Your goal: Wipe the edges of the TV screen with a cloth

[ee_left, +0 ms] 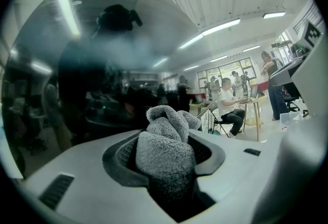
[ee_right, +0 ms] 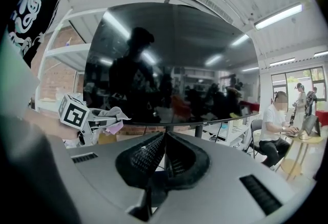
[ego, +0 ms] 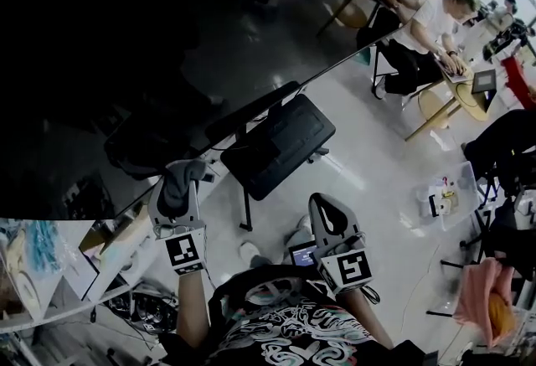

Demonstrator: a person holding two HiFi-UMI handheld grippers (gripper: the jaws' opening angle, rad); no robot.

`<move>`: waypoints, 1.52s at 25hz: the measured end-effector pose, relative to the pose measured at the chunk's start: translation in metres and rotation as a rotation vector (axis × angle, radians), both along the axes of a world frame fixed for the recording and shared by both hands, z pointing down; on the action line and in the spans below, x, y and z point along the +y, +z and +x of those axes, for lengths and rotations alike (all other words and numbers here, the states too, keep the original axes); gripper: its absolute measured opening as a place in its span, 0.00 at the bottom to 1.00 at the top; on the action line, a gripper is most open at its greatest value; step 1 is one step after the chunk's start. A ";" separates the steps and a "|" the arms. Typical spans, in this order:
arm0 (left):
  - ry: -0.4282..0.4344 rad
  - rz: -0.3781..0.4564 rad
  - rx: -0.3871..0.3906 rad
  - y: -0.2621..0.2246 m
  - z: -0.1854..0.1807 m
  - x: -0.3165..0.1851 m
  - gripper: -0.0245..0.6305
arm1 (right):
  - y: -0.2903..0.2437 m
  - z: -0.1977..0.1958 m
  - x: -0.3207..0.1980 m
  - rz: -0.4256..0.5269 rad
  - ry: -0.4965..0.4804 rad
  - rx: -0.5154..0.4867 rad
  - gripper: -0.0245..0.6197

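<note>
The TV screen [ego: 126,63] is a large dark, reflective panel; it also fills the right gripper view [ee_right: 169,64] and the left of the left gripper view [ee_left: 77,79]. My left gripper [ego: 186,173] is shut on a grey fluffy cloth [ego: 180,188], bunched between its jaws [ee_left: 166,146]. The cloth sits at the screen's lower edge near its left corner [ee_right: 105,114]. My right gripper [ego: 325,209] hangs back from the screen, its jaws [ee_right: 165,154] shut with nothing between them.
A black chair [ego: 276,142] stands below the screen's edge. Shelves with clutter [ego: 33,264] are at lower left. A person works at a round table [ego: 469,96] at upper right. A white bin [ego: 444,201] and a pink cloth [ego: 481,289] lie right.
</note>
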State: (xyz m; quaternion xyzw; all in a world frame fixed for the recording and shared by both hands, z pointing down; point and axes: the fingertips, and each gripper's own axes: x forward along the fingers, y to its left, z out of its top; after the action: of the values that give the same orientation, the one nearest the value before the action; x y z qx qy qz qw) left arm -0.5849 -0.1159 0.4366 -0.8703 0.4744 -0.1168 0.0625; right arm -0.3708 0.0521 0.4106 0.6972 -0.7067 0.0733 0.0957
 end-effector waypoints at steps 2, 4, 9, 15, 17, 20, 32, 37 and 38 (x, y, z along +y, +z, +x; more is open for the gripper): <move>0.007 0.002 0.000 -0.001 0.006 -0.001 0.34 | -0.002 0.004 0.003 -0.015 0.012 0.011 0.08; 0.016 0.001 -0.003 0.000 0.013 -0.003 0.34 | -0.003 0.008 0.006 -0.015 0.028 0.012 0.09; 0.039 -0.012 0.017 -0.002 0.025 -0.003 0.34 | -0.009 0.016 0.012 0.030 0.049 0.004 0.08; 0.063 -0.017 0.024 -0.006 0.042 -0.006 0.34 | -0.009 0.026 0.022 0.051 0.079 -0.015 0.09; 0.071 -0.019 0.027 -0.007 0.048 -0.005 0.34 | -0.008 0.031 0.025 0.050 0.089 -0.011 0.08; 0.089 -0.017 0.024 -0.004 0.057 -0.007 0.34 | -0.012 0.035 0.023 0.122 0.089 0.023 0.08; 0.103 -0.005 0.008 -0.003 0.069 -0.007 0.34 | -0.003 0.048 0.030 0.051 0.124 0.013 0.08; 0.135 -0.008 0.017 -0.002 0.084 -0.008 0.34 | -0.007 0.056 0.029 0.051 0.146 0.025 0.09; 0.141 -0.008 0.018 -0.002 0.087 -0.008 0.34 | -0.007 0.057 0.027 0.054 0.147 0.033 0.09</move>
State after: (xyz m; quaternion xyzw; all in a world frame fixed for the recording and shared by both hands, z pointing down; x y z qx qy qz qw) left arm -0.4976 -0.1239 0.4350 -0.9027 0.4121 -0.1063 0.0628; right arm -0.3133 0.0796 0.4033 0.7508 -0.6535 0.0495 0.0827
